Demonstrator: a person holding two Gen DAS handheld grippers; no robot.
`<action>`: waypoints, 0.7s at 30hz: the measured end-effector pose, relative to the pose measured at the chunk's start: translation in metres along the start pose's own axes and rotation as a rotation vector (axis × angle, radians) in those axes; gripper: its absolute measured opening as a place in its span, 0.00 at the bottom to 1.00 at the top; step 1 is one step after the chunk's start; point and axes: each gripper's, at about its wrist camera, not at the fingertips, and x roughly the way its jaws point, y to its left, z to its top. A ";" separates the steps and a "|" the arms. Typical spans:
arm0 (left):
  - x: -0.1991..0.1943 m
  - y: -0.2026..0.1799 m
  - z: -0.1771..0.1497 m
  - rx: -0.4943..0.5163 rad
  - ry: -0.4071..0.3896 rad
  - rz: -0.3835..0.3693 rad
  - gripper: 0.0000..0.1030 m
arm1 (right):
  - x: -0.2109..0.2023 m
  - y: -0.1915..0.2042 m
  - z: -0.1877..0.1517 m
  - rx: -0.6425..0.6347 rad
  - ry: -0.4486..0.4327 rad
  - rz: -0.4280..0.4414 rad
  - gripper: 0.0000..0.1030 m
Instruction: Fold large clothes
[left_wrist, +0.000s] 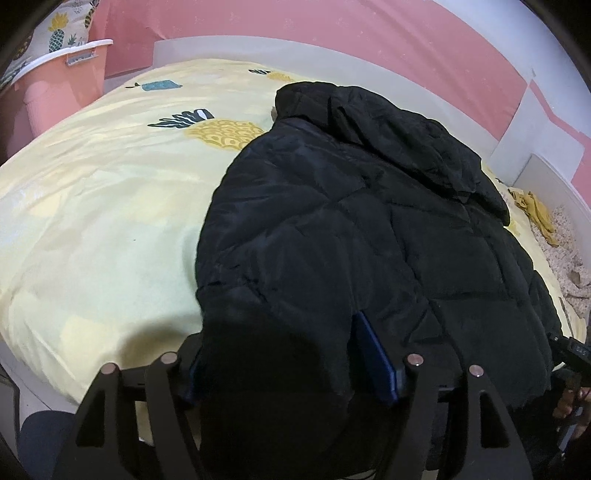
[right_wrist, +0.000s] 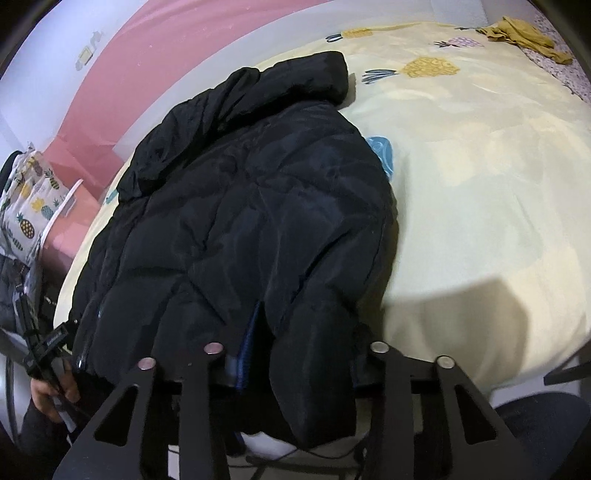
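— Nearest to us in the left wrist view is the left tool (left_wrist: 284, 354), and the hem of the black jacket (left_wrist: 369, 221) bulges up between its two fingers. What do we make of the grip?

— We see one blue pad (left_wrist: 375, 362) bare on the right, with the cloth lying against it. The other pad is buried under the fabric. The fingers stand fairly wide, but we cannot tell whether they press on the cloth.

— And the right tool (right_wrist: 303, 350)?

— It is narrower. A thick fold of the hem is bunched between its pads, so we take it as holding the jacket.

— Where does the jacket lie, then?

— It lies spread on the bed (left_wrist: 92, 221), on the pale yellow pineapple-print cover. The quilted body runs away from us and the hood (left_wrist: 388, 110) is crumpled at the far end, near the white bed frame below the pink wall (left_wrist: 332, 33). The hem reaches the near edge of the bed, where both tools meet it.

— What else do we have around it?

— There is a mustard garment (left_wrist: 535, 210) at the far right of the bed, well apart from the jacket. A pink basket (left_wrist: 70, 74) stands beyond the bed's far left corner, with a pineapple-print pillow (left_wrist: 62, 26) in it.

— Do we see the hands?

— In the right wrist view we see the left hand (right_wrist: 51, 395) low on the left, wrapped around its tool's handle. The right hand (left_wrist: 569, 402) shows only at the edge of the left wrist view.
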 end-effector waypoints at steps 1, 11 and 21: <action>0.000 -0.001 0.000 0.009 0.001 0.003 0.70 | 0.002 -0.001 0.001 0.008 -0.003 0.013 0.28; -0.027 -0.007 0.014 0.029 -0.052 -0.022 0.18 | -0.023 0.008 0.007 0.014 -0.072 0.097 0.13; -0.110 -0.007 0.046 0.007 -0.235 -0.138 0.16 | -0.096 0.056 0.010 -0.109 -0.230 0.238 0.12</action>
